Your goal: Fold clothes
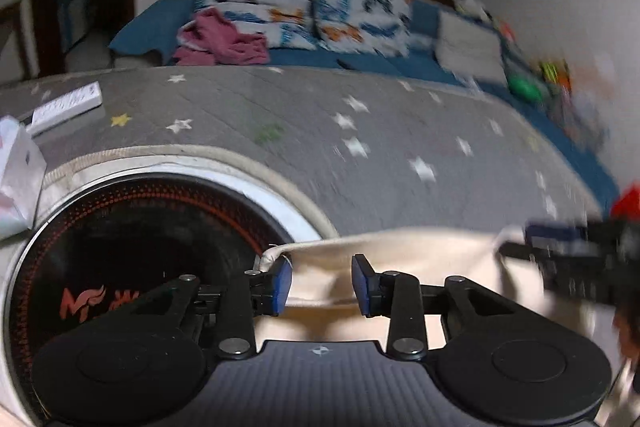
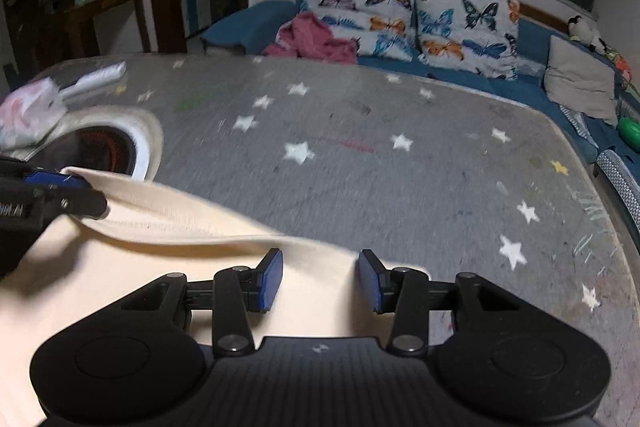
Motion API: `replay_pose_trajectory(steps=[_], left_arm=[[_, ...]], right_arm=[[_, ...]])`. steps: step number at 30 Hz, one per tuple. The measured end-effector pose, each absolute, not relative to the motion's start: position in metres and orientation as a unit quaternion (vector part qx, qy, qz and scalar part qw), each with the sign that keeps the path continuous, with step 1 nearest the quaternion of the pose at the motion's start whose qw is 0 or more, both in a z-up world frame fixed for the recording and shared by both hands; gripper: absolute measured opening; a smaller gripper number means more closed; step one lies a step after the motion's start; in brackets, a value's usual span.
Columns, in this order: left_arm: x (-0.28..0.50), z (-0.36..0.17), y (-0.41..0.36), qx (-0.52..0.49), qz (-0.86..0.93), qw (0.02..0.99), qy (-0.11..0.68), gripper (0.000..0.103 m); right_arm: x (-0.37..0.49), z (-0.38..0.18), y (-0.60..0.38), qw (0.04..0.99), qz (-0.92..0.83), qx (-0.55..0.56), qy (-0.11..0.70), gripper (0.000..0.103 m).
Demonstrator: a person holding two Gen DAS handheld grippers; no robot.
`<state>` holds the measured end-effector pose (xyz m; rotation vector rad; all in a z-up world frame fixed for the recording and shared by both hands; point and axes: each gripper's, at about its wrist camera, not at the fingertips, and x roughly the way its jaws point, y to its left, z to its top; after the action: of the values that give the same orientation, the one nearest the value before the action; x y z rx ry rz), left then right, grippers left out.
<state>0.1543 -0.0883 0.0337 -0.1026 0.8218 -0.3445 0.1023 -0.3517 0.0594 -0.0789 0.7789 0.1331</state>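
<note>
While both views are smeared by motion, the layout is readable. Cream garment (image 2: 168,227) lies on the grey star-print tabletop (image 2: 400,179), at its near edge, with one banded hem raised off the surface.

Left gripper (image 1: 322,285): jaws apart, blue pads on either side of the cloth's upper edge, nothing clamped between them that I can see. In the right wrist view the same tool enters from the left, and its tip sits against the raised hem corner; whether it pinches there I cannot tell from that angle.

Right gripper (image 2: 320,279): jaws apart, cloth edge running between the pads, not closed on it.

Judgement: the two tools sit at opposite ends of the same hem, which suits a two-corner lift so the fabric folds flat and does not bunch. Open jaws suggest a grasp about to be made or just let go; which one is not decidable here.

Surroundings:
- round black heater plate (image 1: 132,259) with orange markings, set in a cutout of the tabletop, just beside the garment's left corner. Risk: cloth dragging onto it.
- white remote (image 1: 66,107) and a tissue pack (image 1: 18,171) at the far left, well apart from the fold area.
- blue sofa (image 2: 536,39) behind, carrying butterfly pillows (image 2: 464,31) and a crumpled pink garment (image 2: 316,41), possibly next in the queue.

Progress estimate: early; no completed fold visible.
</note>
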Motion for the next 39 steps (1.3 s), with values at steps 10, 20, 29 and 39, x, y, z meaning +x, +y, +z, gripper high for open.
replay_pose_trajectory(steps=[10, 20, 29, 39], left_arm=[[0.157, 0.056, -0.068, -0.084, -0.157, 0.917, 0.356, 0.053], [0.118, 0.036, -0.055, -0.036, -0.178, 0.908, 0.379, 0.051], [0.043, 0.036, -0.027, -0.005, -0.189, 0.912, 0.365, 0.049], [0.0, 0.023, -0.026, 0.034, -0.184, 0.916, 0.356, 0.031]], right_arm=[[0.092, 0.069, -0.359, 0.92, 0.068, -0.047, 0.383, 0.042], [0.088, 0.059, -0.361, 0.914, 0.064, -0.048, 0.397, 0.039], [0.04, 0.076, -0.349, 0.911, 0.112, -0.085, 0.387, 0.039], [-0.05, 0.079, -0.307, 0.898, 0.194, -0.133, 0.372, 0.039]])
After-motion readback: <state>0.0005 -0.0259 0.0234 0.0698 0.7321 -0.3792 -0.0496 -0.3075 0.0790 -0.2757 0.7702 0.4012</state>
